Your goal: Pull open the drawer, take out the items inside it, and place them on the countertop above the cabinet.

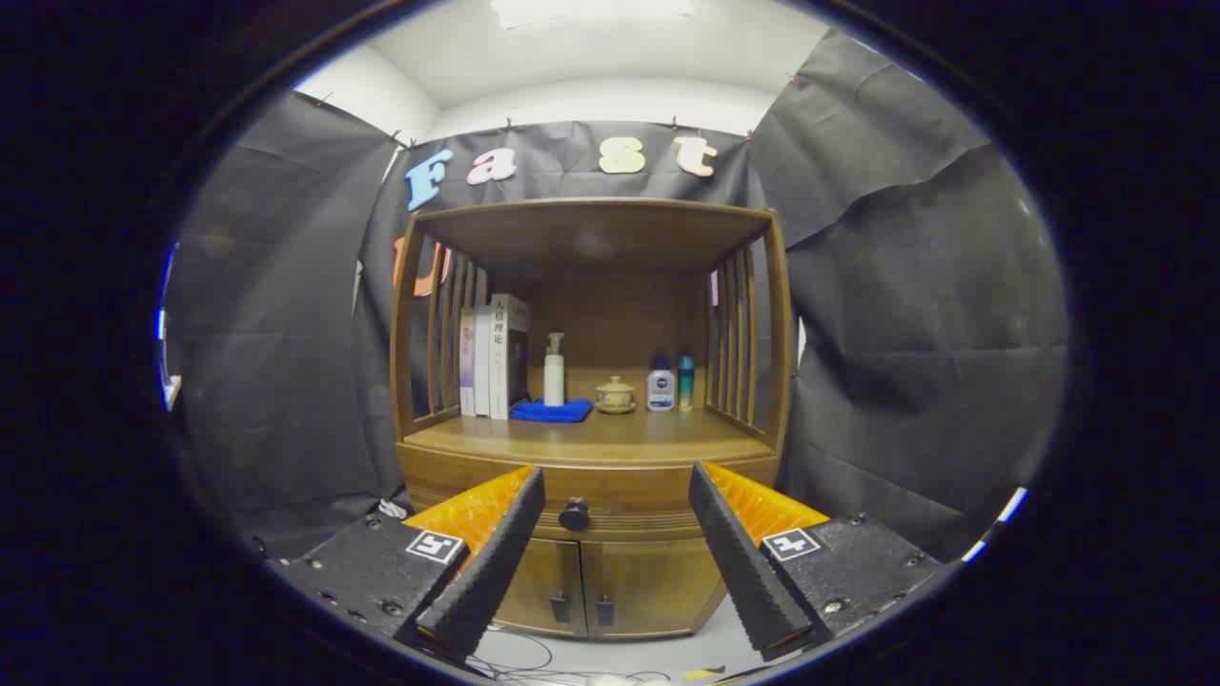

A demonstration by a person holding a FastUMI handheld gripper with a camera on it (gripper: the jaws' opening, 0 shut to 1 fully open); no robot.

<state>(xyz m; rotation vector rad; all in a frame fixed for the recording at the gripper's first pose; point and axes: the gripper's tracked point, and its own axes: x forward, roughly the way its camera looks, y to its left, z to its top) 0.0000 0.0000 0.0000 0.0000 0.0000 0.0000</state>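
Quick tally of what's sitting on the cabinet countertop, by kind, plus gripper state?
Books: 3
Bottles: 3: pump bottle, dark-capped bottle, teal bottle
Blue cloth: 1
Lidded cup: 1
Total: 8
Gripper open, fingers either side of the drawer knob, not touching it; drawer looks closed.

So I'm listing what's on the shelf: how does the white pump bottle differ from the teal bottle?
The pump bottle is white and taller, with a pump head; the teal bottle is shorter and slimmer, with a plain top. The pump bottle stands beside the books, just behind the blue cloth; the teal bottle stands by the right slats. Both stand upright, well beyond the gripper, whose jaws are open.
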